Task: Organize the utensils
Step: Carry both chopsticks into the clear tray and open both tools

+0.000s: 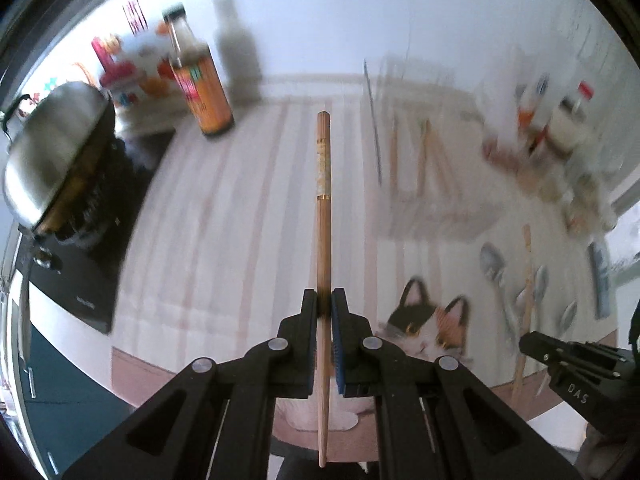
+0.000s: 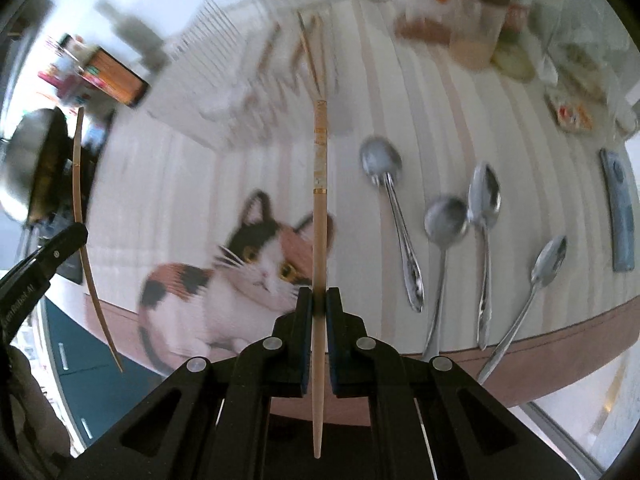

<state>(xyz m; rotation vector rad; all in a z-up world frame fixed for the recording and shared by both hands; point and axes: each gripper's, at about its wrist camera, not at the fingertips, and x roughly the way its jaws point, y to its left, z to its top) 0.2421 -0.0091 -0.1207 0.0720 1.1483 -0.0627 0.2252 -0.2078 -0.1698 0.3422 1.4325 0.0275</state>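
While both grippers clamp fingers on chopsticks, left chopstick [image 1: 323,200] and right chopstick [image 2: 319,200] point forward along fingers.

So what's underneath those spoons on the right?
The four spoons lie on a striped tablecloth printed with a calico cat; their handles reach its brown border. What the cloth itself covers cannot be seen.

My desk [image 2: 192,184] wears a striped cloth with a cat print [image 2: 240,264]. Four spoons [image 2: 400,236] lie near its front edge, a grey remote [image 2: 619,216] at the right edge, bottles [image 1: 200,80] along the back.
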